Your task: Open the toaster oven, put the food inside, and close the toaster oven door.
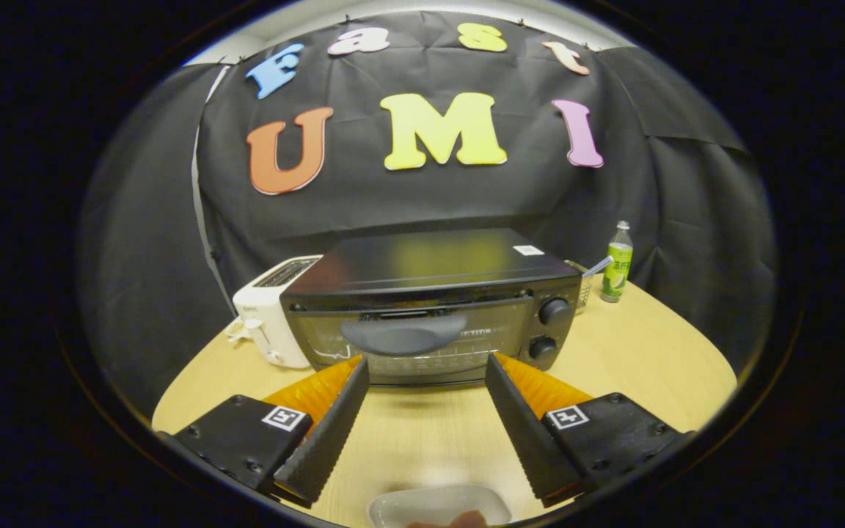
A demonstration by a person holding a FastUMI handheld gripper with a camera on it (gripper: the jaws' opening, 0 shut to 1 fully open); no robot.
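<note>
Claw point(427, 367) wide, empty, just short of closed oven point(430, 308) door handle point(403, 334); dish point(437, 506) on counter point(642, 352) beneath.

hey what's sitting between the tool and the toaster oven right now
Nothing. The gripper view shows bare table between the open tool and the closed toaster oven.

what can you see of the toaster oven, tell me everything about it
The toaster oven is a black, boxy metal-looking unit standing upright on the wooden table, door shut. Its glass door carries a wide grey handle; two round knobs sit stacked beside it. A white toaster stands close alongside. The open gripper hangs just ahead, touching nothing.
</note>
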